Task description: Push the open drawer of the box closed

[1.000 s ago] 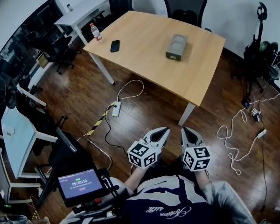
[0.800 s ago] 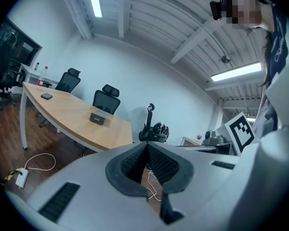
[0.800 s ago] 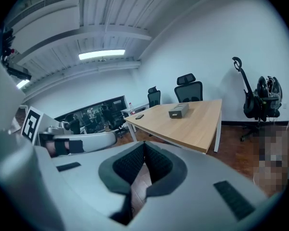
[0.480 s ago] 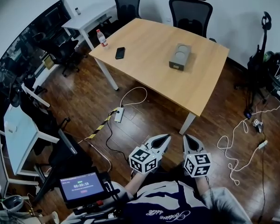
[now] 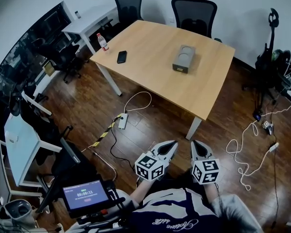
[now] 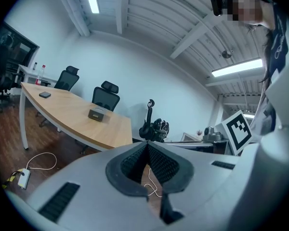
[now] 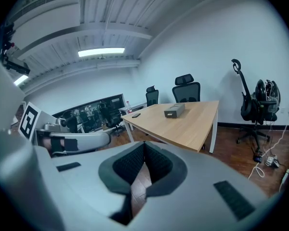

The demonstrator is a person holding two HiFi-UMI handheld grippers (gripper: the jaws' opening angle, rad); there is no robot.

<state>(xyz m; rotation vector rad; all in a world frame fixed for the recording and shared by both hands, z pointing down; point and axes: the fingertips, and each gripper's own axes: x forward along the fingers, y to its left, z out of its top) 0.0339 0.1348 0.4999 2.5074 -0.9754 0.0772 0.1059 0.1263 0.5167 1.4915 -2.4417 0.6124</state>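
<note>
1. Kept left gripper (image 5: 173,143) and right gripper (image 5: 194,142) in the same low spot as half a second ago, in the head view. Found table (image 5: 145,57) and box (image 5: 183,58) a touch further left in frame.
2. Head view, counted: two grippers, one box, one phone (image 5: 121,57), one bottle (image 5: 102,41), two office chairs (image 5: 194,4) beyond the table. Pale wood tabletop, dark wood floor (image 5: 160,123), white walls, and a power strip (image 5: 122,121) on the floor between jaws and table.
3. Same view: box well ahead of both pairs of jaws, far apart from them, with its drawer front turned towards them. Too small to tell how far out.
4. Left gripper view: jaws of left gripper (image 6: 147,146) clenched tip to tip, nothing between. Box (image 6: 96,114) far ahead and left of the tips, on the tabletop.
5. Right gripper view: jaws of right gripper (image 7: 143,146) pressed together, empty. Box (image 7: 173,111) far ahead, slightly right of the tips, on the same tabletop.
</note>
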